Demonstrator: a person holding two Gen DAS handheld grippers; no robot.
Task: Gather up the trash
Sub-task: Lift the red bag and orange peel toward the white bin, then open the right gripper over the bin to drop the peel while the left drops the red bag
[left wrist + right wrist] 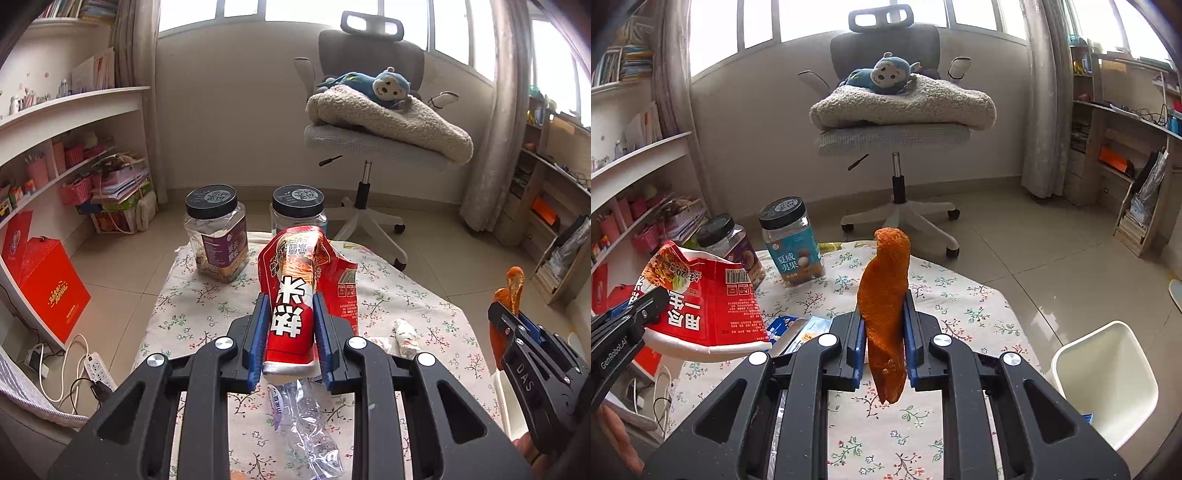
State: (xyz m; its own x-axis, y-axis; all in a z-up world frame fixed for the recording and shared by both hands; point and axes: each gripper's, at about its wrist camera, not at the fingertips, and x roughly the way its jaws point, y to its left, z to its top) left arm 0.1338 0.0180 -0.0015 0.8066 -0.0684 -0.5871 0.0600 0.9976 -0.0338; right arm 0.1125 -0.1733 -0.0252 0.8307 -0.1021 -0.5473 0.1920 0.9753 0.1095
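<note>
A crushed red paper noodle cup (295,273) is pinched between the blue pads of my left gripper (291,301), which is shut on it and holds it above the floral tablecloth (192,306). In the right wrist view, my right gripper (882,312) is shut on a long strip of orange peel (886,280) that stands up between its fingers. Each gripper shows in the other's view: the right gripper (511,314) with its peel (514,284) at the right, the left gripper (653,301) with the red cup (713,306) at the left. A white bin (1108,376) stands beside the table, lower right.
On the cloth lie a crushed clear plastic bottle (306,417), a crumpled tissue (406,336) and a blue-silver wrapper (798,328). Two black-lidded jars (218,236) (299,210) stand at the far edge. An office chair (894,129) with a blanket and plush toy is behind; shelves line both walls.
</note>
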